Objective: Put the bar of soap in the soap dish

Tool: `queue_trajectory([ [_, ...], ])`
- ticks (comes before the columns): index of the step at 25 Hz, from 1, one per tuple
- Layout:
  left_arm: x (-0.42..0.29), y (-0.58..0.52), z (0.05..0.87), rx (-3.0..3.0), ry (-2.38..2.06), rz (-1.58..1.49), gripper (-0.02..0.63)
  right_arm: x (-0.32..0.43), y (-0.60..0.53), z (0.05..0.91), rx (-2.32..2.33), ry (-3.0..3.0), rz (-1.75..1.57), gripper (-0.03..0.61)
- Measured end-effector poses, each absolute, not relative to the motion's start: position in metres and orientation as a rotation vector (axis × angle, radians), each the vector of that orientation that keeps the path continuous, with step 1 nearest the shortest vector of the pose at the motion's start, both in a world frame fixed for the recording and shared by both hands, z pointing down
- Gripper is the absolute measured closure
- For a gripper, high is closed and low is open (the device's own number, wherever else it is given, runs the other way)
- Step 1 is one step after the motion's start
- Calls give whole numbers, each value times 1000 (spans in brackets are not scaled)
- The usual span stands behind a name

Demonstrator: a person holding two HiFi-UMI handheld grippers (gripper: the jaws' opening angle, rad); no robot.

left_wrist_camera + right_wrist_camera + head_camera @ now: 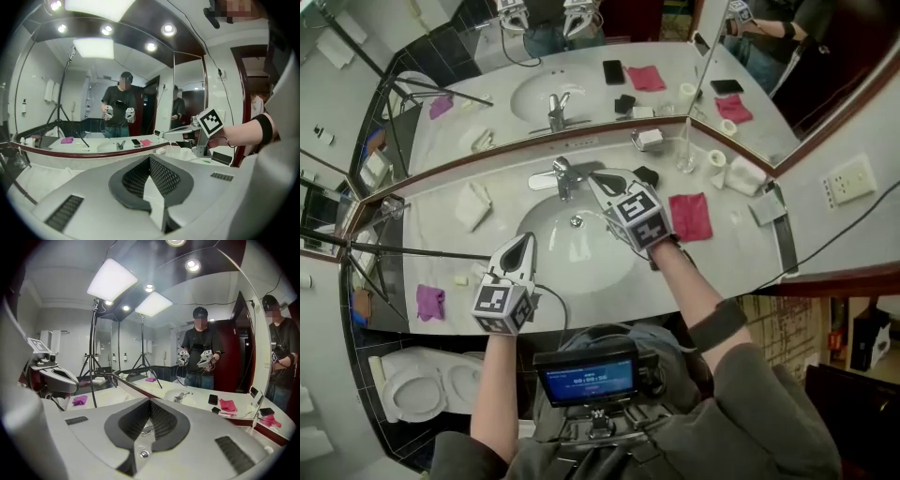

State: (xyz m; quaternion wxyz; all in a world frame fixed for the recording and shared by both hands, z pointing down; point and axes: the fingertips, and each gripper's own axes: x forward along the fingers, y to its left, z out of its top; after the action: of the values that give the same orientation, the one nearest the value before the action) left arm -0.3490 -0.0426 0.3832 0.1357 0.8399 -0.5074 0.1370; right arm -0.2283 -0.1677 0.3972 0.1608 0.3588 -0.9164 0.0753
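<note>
A chrome faucet (565,175) stands behind the white basin (581,267) set in the marble counter (727,253). A pink cloth (690,217) lies right of the basin, a folded white towel (472,205) lies to its left, and a purple cloth (430,302) lies near the counter's left end. A toilet (422,384) shows below that end.

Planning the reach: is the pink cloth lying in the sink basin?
No, the pink cloth lies flat on the counter, right of the sink basin.

The white soap (652,138) lies flat in the small grey dish (637,142), on the counter against the mirror.
</note>
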Motion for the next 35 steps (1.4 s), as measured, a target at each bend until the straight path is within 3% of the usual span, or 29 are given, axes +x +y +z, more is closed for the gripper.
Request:
queue_trajectory([
  [20, -381, -23, 376, 2421, -1556, 325, 613, -225, -123, 383, 989, -2652, 220, 561],
  [35, -300, -31, 376, 2353, -1609, 352, 613, -153, -102, 404, 753, -2638, 147, 560],
])
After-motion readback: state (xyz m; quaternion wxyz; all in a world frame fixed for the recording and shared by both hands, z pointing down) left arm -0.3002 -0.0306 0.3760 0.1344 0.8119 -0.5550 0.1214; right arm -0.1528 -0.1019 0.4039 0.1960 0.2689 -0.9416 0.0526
